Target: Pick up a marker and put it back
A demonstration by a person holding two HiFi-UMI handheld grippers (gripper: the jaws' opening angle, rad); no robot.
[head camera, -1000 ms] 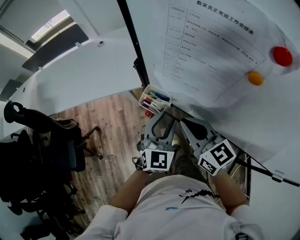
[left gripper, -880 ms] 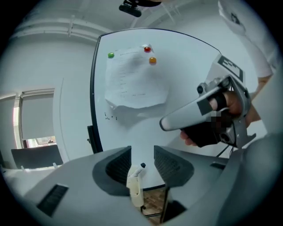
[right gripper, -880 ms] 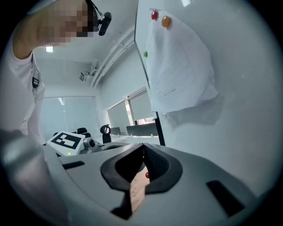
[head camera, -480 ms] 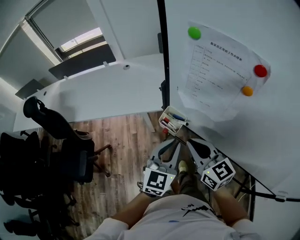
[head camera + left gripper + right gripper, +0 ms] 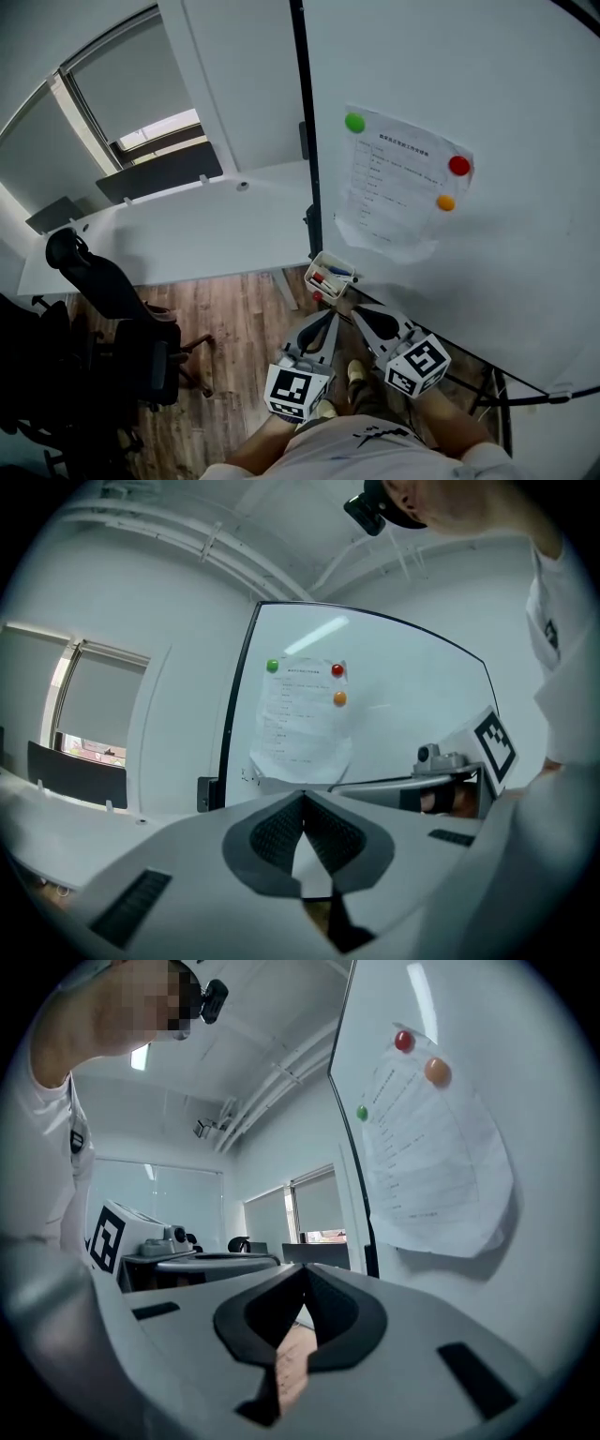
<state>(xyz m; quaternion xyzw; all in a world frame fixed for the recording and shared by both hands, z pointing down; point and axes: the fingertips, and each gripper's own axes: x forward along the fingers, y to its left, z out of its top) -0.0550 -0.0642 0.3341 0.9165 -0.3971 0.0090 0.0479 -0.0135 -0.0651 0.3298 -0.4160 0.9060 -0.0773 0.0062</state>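
Note:
A small white tray [image 5: 317, 284] hangs at the whiteboard's [image 5: 506, 103] lower left corner, and several markers [image 5: 327, 277] lie in it, red and blue caps showing. Both grippers are held level just below and short of the tray. My left gripper [image 5: 328, 317] is shut, its jaws have just been closing and nothing is between them; in its own view the pads of the left gripper [image 5: 304, 796] meet. My right gripper [image 5: 357, 312] is shut on nothing as well, and in its own view the tips of the right gripper [image 5: 305, 1270] touch. Neither touches a marker.
A printed sheet [image 5: 398, 187] is pinned to the board by green [image 5: 354, 122], red [image 5: 458, 165] and orange [image 5: 445, 202] magnets. A white desk [image 5: 178, 234] runs along the left, with black office chairs [image 5: 112, 319] on the wooden floor [image 5: 234, 319].
The left gripper's jaws went from wide open to shut. Both grippers drew back from the tray, which now looks smaller and farther. The head view rose and takes in more of the board.

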